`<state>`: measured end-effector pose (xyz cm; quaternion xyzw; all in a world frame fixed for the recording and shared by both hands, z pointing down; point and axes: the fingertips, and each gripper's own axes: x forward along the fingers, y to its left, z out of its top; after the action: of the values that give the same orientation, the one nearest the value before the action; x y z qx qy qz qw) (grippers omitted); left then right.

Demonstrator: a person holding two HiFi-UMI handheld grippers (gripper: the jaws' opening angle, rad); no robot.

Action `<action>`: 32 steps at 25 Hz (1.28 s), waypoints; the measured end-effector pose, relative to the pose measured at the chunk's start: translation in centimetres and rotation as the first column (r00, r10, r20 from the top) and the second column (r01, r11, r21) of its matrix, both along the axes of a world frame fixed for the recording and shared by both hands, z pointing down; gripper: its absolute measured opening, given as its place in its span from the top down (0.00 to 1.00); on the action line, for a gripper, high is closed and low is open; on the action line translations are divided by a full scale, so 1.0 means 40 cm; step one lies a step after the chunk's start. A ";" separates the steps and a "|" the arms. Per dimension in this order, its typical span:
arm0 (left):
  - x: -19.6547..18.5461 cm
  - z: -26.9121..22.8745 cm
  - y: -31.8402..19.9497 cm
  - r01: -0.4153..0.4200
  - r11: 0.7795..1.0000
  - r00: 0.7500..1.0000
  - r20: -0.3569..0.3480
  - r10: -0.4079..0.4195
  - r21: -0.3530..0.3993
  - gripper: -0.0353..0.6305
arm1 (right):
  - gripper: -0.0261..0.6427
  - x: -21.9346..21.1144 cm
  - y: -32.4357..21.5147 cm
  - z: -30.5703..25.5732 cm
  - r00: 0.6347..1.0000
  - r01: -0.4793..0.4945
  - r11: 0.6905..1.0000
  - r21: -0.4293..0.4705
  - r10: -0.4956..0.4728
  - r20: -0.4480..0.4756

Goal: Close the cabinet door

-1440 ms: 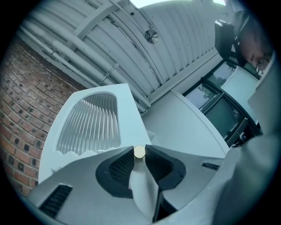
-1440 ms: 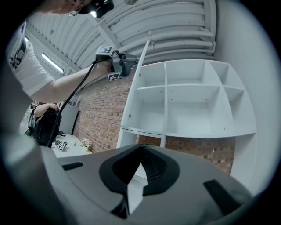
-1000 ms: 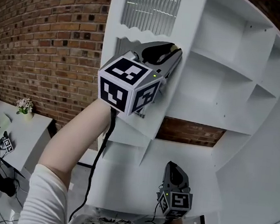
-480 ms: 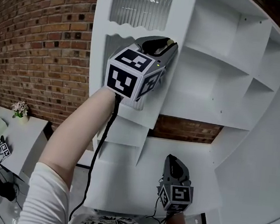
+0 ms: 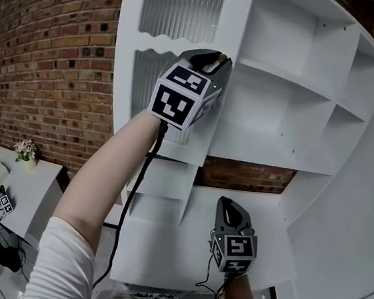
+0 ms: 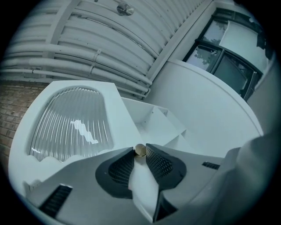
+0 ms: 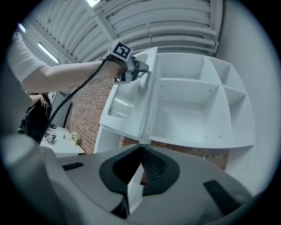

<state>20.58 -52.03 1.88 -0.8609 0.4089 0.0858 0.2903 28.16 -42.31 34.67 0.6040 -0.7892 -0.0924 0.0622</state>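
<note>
As it hangs open, the cabinet door (image 5: 152,41) shows ribbed glass (image 5: 183,8).

In the head view, your left gripper (image 5: 214,60) hides the door's knob (image 6: 140,150); only the left gripper view shows it. The top of the cabinet door (image 5: 182,17) is cut off. Dark items at the desk's (image 5: 36,176) near edge are too small to identify.
</note>
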 end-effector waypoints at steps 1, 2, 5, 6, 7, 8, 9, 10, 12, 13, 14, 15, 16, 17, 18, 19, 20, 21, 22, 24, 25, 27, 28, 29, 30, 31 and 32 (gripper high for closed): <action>0.003 0.000 -0.010 0.012 1.000 1.000 0.003 -0.012 0.003 0.80 | 0.96 0.000 -0.005 -0.010 1.000 -0.001 1.000 0.007 0.001 0.003; 0.006 0.000 -0.020 0.024 1.000 1.000 0.006 -0.024 0.006 0.80 | 0.96 0.001 -0.009 -0.020 1.000 -0.002 1.000 0.015 0.002 0.004; 0.012 0.001 -0.050 0.062 0.998 0.998 0.021 -0.063 0.012 0.80 | 0.96 -0.003 -0.019 -0.045 1.000 0.003 0.999 0.032 -0.002 -0.007; 0.014 0.001 -0.059 0.070 0.997 0.997 0.026 -0.071 0.012 0.80 | 0.96 -0.005 -0.023 -0.047 1.000 0.004 0.999 0.033 -0.004 -0.007; 0.015 0.001 -0.067 0.075 0.997 0.997 0.031 -0.075 0.010 0.81 | 0.96 -0.006 -0.027 -0.048 1.000 0.005 0.999 0.032 -0.005 -0.006; 0.017 0.001 -0.075 0.077 0.997 0.996 0.035 -0.077 0.007 0.80 | 0.96 -0.006 -0.032 -0.046 1.000 0.006 1.000 0.029 -0.006 -0.004; 0.018 0.001 -0.083 0.080 0.997 0.996 0.040 -0.080 0.002 0.80 | 0.96 -0.007 -0.036 -0.043 1.000 0.008 1.000 0.025 -0.007 -0.002; 0.020 0.001 -0.091 0.085 0.996 0.995 0.044 -0.085 -0.002 0.80 | 0.96 -0.008 -0.040 -0.038 1.000 0.009 1.000 0.019 -0.009 0.001; 0.022 0.000 -0.109 0.101 0.995 0.994 0.052 -0.101 -0.010 0.80 | 0.96 -0.011 -0.048 -0.027 1.000 0.008 1.000 0.007 -0.008 0.015; 0.022 0.001 -0.115 0.110 0.994 0.993 0.054 -0.109 -0.010 0.80 | 0.96 -0.012 -0.050 -0.022 1.000 0.007 1.000 0.001 -0.007 0.022; 0.022 0.001 -0.118 0.116 0.993 0.992 0.055 -0.115 -0.008 0.80 | 0.96 -0.014 -0.052 -0.018 1.000 0.006 1.000 -0.003 -0.005 0.025; 0.021 0.001 -0.119 0.118 0.993 0.992 0.055 -0.118 -0.005 0.80 | 0.96 -0.017 -0.053 -0.016 1.000 0.005 1.000 -0.005 -0.005 0.028; 0.019 0.002 -0.119 0.118 0.993 0.992 0.054 -0.117 -0.002 0.80 | 0.96 -0.020 -0.054 -0.013 0.999 0.005 1.000 -0.006 -0.005 0.033; 0.018 0.003 -0.118 0.117 0.993 0.992 0.053 -0.116 -0.001 0.80 | 0.96 -0.023 -0.055 -0.012 0.999 0.006 1.000 -0.008 -0.005 0.041; 0.018 0.003 -0.118 0.115 0.993 0.992 0.049 -0.115 -0.003 0.80 | 0.96 -0.025 -0.055 -0.012 0.999 0.005 1.000 -0.008 -0.005 0.053; 0.018 0.002 -0.117 0.111 0.994 0.993 0.038 -0.110 -0.008 0.80 | 0.96 -0.025 -0.055 -0.014 0.998 0.005 1.000 -0.006 -0.004 0.063; 0.019 0.001 -0.117 0.100 0.995 0.995 0.022 -0.099 -0.012 0.80 | 0.96 -0.026 -0.056 -0.019 0.998 0.004 1.000 -0.002 -0.004 0.067; 0.019 -0.001 -0.115 0.078 0.997 0.997 0.000 -0.078 -0.015 0.79 | 0.96 -0.026 -0.056 -0.024 0.998 0.003 1.000 0.003 -0.003 0.064; 0.018 0.000 -0.113 0.046 0.999 0.999 -0.021 -0.046 -0.016 0.79 | 0.96 -0.027 -0.055 -0.027 0.998 0.000 1.000 0.006 -0.001 0.062; 0.004 0.017 -0.104 -0.025 0.999 0.998 -0.057 0.023 -0.025 0.79 | 0.96 -0.033 -0.048 -0.024 0.998 -0.003 1.000 0.003 0.003 0.064; -0.010 0.032 -0.100 -0.051 0.998 0.996 -0.077 0.048 -0.039 0.79 | 0.96 -0.038 -0.045 -0.020 0.998 0.001 1.000 0.000 -0.001 0.065; -0.054 0.068 -0.090 -0.082 0.994 0.989 -0.133 0.071 -0.079 0.79 | 0.96 -0.051 -0.041 -0.014 0.997 0.014 1.000 -0.002 -0.014 0.074; -0.083 0.093 -0.081 -0.086 0.991 0.985 -0.161 0.069 -0.100 0.80 | 0.96 -0.059 -0.039 -0.011 0.997 0.018 1.000 -0.005 -0.018 0.081; -0.113 0.125 -0.066 -0.085 0.989 0.982 -0.180 0.063 -0.119 0.84 | 0.96 -0.069 -0.036 -0.009 0.996 0.023 1.000 -0.006 -0.023 0.084; -0.145 0.163 -0.044 -0.084 0.987 0.980 -0.191 0.057 -0.134 0.90 | 0.96 -0.082 -0.032 -0.008 0.996 0.030 1.000 -0.007 -0.029 0.081; -0.175 0.206 -0.018 -0.085 0.986 0.979 -0.198 0.055 -0.145 0.92 | 0.96 -0.097 -0.028 -0.006 0.996 0.038 0.999 -0.007 -0.037 0.077; -0.205 0.252 0.009 -0.088 0.984 0.978 -0.202 0.056 -0.154 0.92 | 0.96 -0.114 -0.024 -0.004 0.996 0.047 0.999 -0.005 -0.046 0.073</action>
<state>12.37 -51.67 11.95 -0.8833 0.4095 0.1475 0.1740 23.62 -43.28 34.50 0.5882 -0.8051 -0.0690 0.0331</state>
